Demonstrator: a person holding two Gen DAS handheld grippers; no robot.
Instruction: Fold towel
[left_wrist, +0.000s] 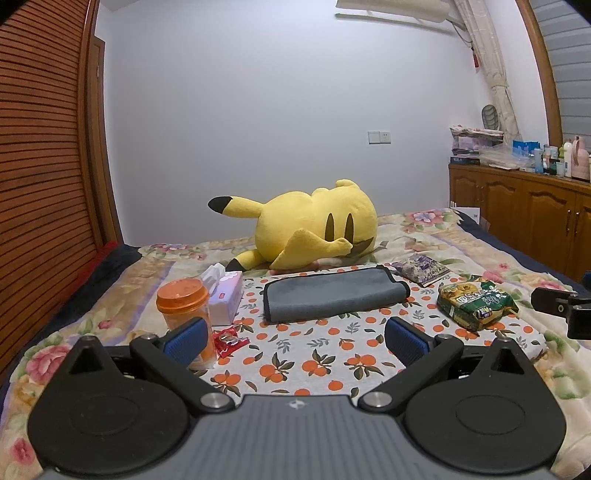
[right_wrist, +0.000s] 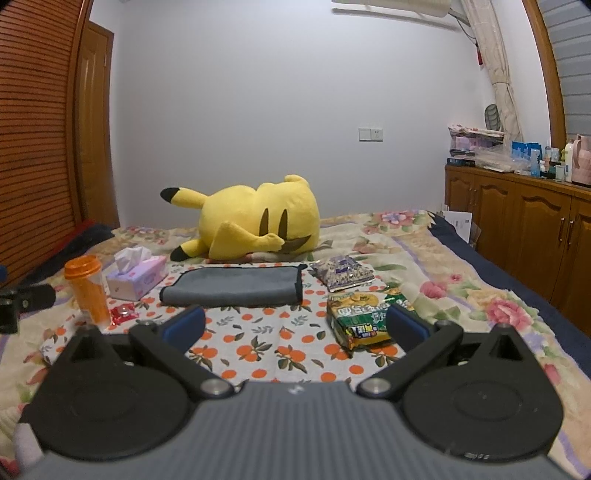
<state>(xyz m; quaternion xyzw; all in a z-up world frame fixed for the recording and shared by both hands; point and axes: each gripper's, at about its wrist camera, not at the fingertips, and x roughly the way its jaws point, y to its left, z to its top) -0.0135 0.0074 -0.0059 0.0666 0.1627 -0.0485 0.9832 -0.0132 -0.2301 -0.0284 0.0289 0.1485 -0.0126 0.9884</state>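
A grey towel (left_wrist: 332, 295) with black edging lies folded on the orange-print cloth (left_wrist: 295, 354) on the bed; it also shows in the right wrist view (right_wrist: 236, 286). My left gripper (left_wrist: 295, 338) is open and empty, hovering short of the towel's near edge. My right gripper (right_wrist: 295, 325) is open and empty, also short of the towel, over the cloth. The right gripper's body shows at the right edge of the left wrist view (left_wrist: 561, 306), and part of the left gripper at the left edge of the right wrist view (right_wrist: 22, 302).
An orange-lidded bottle (left_wrist: 184, 306), tissue box (left_wrist: 225, 295) and red wrapper (left_wrist: 229, 341) sit left of the towel. A green snack bag (left_wrist: 476, 302) and purple packet (left_wrist: 421, 271) lie right. A yellow plush toy (left_wrist: 314, 225) lies behind. Wooden cabinets (left_wrist: 517, 199) stand at the right.
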